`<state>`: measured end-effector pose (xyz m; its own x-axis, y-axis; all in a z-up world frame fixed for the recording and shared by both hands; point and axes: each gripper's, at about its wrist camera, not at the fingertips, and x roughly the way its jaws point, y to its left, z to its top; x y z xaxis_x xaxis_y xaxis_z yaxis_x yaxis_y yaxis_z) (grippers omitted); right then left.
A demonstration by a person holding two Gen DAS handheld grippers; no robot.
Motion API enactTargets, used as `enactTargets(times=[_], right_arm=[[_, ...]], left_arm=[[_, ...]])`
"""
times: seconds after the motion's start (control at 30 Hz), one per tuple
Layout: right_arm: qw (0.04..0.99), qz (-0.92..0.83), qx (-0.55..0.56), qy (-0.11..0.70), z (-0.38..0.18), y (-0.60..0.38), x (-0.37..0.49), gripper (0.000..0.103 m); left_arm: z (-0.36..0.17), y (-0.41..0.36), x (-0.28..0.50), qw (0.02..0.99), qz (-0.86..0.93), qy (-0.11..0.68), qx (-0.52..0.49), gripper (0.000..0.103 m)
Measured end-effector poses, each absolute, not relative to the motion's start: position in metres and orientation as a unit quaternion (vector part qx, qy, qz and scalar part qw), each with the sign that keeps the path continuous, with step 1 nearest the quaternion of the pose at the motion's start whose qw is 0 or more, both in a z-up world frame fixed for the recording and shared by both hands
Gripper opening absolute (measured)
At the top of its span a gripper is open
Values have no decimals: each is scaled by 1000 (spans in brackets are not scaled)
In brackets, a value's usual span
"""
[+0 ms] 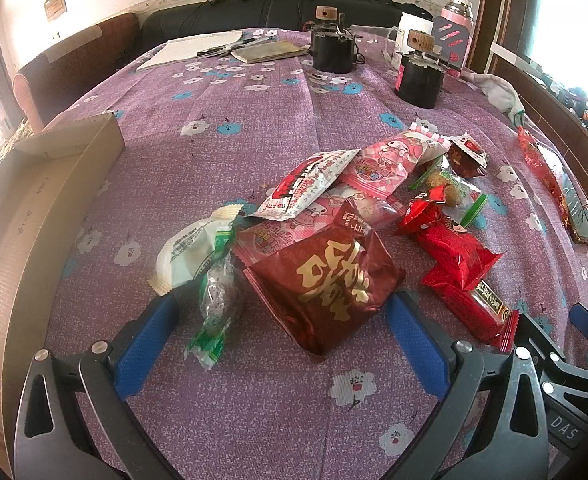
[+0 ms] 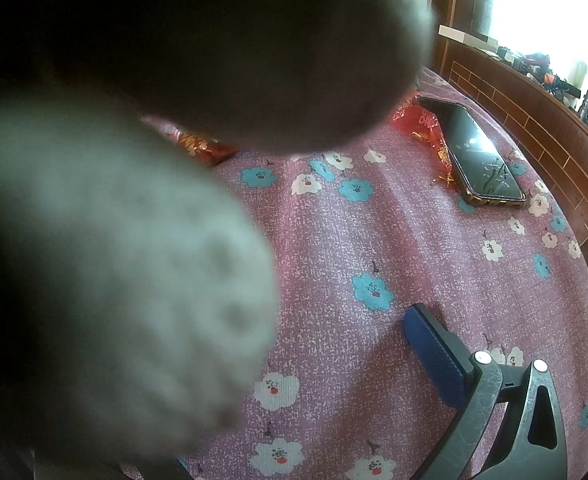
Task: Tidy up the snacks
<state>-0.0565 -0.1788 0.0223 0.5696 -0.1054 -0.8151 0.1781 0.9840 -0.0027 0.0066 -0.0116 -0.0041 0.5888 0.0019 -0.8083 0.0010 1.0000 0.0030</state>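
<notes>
Purple floral tablecloth covers the table, bearing an open cardboard box at the left edge and a loose pile of wrapped snacks at centre. Left gripper, blue-padded fingers spread wide, stands low over the cloth; the dark red foil packet with gold characters and the clear green-ended wrapper holding a dark sweet lie between the fingers, neither clamped. Behind them lie pink cartoon-print packets, a white-and-red sachet and bright red foil packets.

Right gripper shows only in part at the lower right edge; in its own view a large blurred grey mass hides the left finger, so its opening cannot be told. One blue-padded finger is visible above bare cloth. A black smartphone lies beside a crumpled red wrapper.
</notes>
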Motion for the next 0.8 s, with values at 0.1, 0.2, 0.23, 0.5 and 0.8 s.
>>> enactTargets(times=[0.1, 0.2, 0.23, 0.5, 0.8], right_arm=[[885, -80, 40, 457, 22, -179, -56, 103], [885, -80, 40, 457, 22, -179, -56, 103], [885, -80, 40, 457, 22, -179, -56, 103], [885, -80, 39, 457, 21, -178, -56, 103], [885, -80, 38, 457, 21, -178, -57, 103]], left_arm=[[-4, -12, 7, 891, 0, 453, 2, 103], [-4, -11, 7, 891, 0, 453, 1, 103], [-4, -11, 6, 891, 0, 453, 1, 103], [-4, -11, 6, 891, 0, 453, 1, 103], [-4, -11, 7, 891, 0, 453, 1, 103]])
